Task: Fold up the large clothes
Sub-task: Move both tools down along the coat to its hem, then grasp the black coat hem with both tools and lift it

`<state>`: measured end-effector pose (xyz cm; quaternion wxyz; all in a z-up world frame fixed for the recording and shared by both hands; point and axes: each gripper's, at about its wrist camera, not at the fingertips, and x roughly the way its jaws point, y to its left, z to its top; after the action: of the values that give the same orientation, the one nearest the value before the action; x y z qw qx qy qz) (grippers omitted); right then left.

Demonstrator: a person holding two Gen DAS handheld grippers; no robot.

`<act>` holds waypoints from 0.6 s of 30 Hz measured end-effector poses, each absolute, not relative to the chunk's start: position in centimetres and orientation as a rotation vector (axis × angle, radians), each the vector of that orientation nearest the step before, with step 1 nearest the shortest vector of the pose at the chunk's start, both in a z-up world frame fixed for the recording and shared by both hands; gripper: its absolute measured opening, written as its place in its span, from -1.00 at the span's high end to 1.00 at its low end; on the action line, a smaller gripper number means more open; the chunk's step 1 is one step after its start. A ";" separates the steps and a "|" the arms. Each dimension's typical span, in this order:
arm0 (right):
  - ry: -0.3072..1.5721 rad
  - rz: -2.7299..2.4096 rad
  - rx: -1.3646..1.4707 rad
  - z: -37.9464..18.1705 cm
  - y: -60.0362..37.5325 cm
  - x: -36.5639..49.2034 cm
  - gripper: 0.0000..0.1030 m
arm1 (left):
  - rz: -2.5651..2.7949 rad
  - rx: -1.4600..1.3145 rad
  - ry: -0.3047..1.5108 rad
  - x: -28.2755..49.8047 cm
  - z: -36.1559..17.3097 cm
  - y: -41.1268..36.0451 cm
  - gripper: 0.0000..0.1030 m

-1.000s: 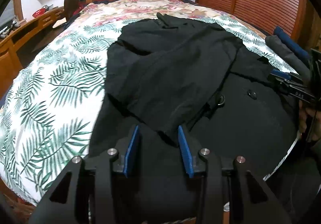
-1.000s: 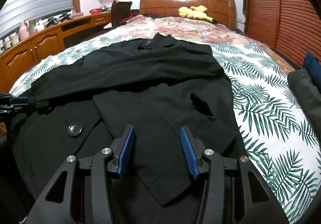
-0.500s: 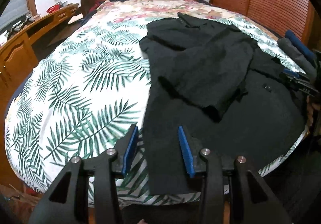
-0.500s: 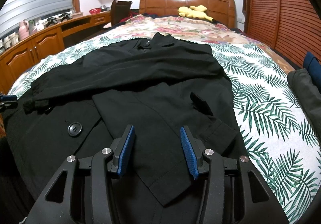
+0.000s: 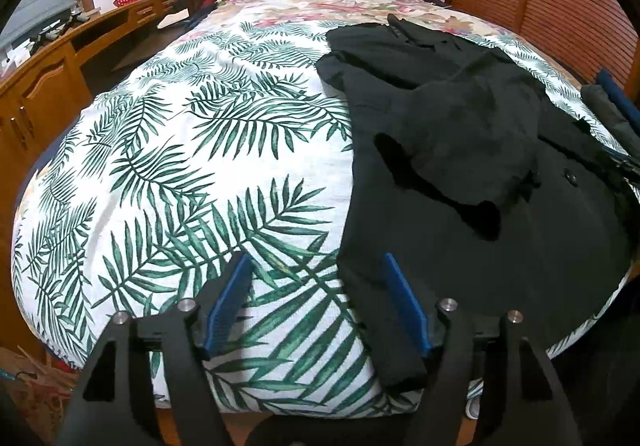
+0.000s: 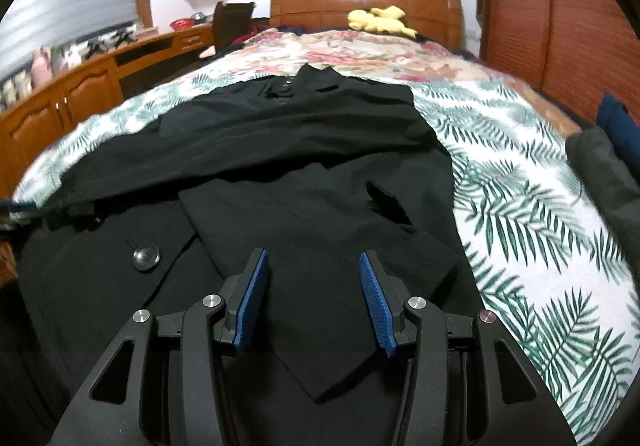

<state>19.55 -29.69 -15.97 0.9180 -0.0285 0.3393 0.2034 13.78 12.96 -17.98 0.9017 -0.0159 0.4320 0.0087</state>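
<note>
Our left gripper [image 5: 316, 300] has just been opening; its jaws stand spread, empty, over the palm-print bedspread [image 5: 180, 166], the black coat [image 5: 460, 166] edge under the right-hand jaw. Our right gripper [image 6: 314, 296] holds its jaws apart, pinching nothing, the coat's folded sleeve [image 6: 320, 230] beneath them.

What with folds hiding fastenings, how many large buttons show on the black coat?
1: a large button on the black coat, lower front, left of the right gripper. Others may lie hidden under folded sleeves.
</note>
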 end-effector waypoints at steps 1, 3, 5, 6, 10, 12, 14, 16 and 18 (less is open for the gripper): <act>0.716 0.434 -0.025 -15.8 -30.5 19.8 0.04 | 0.015 -0.039 0.894 13.7 -18.0 13.1 -0.36; 0.726 0.429 -0.022 -15.4 -31.6 19.9 0.03 | 0.008 -0.046 0.889 13.6 -18.0 13.2 -0.36; 0.732 0.377 -0.096 -15.2 -32.8 19.8 0.03 | 0.007 -0.044 0.882 13.4 -18.0 13.2 -0.36; 0.738 0.354 -0.119 -15.2 -33.4 19.7 0.03 | 0.008 -0.042 0.878 13.3 -18.0 13.2 -0.36; 0.770 0.300 -0.150 -14.9 -36.4 19.1 0.03 | 0.011 -0.049 0.865 13.1 -18.0 13.2 -0.36; 0.781 0.280 -0.163 -14.8 -37.5 18.3 0.02 | 0.010 -0.051 0.862 13.0 -18.0 13.2 -0.36; 0.807 0.281 -0.148 -15.1 -38.3 17.7 0.02 | 0.008 -0.054 0.863 12.9 -18.0 13.2 -0.36; 0.835 0.292 -0.136 -15.5 -38.6 16.9 0.02 | 0.002 -0.054 0.866 12.9 -17.9 13.2 -0.36; 0.867 0.313 -0.130 -15.9 -38.7 15.9 0.02 | -0.005 -0.055 0.870 12.7 -17.8 13.1 -0.36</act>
<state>15.94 -38.67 -15.92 0.8937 -0.0626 0.4180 0.1507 12.74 13.06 -17.80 0.9065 -0.0265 0.4214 -0.0026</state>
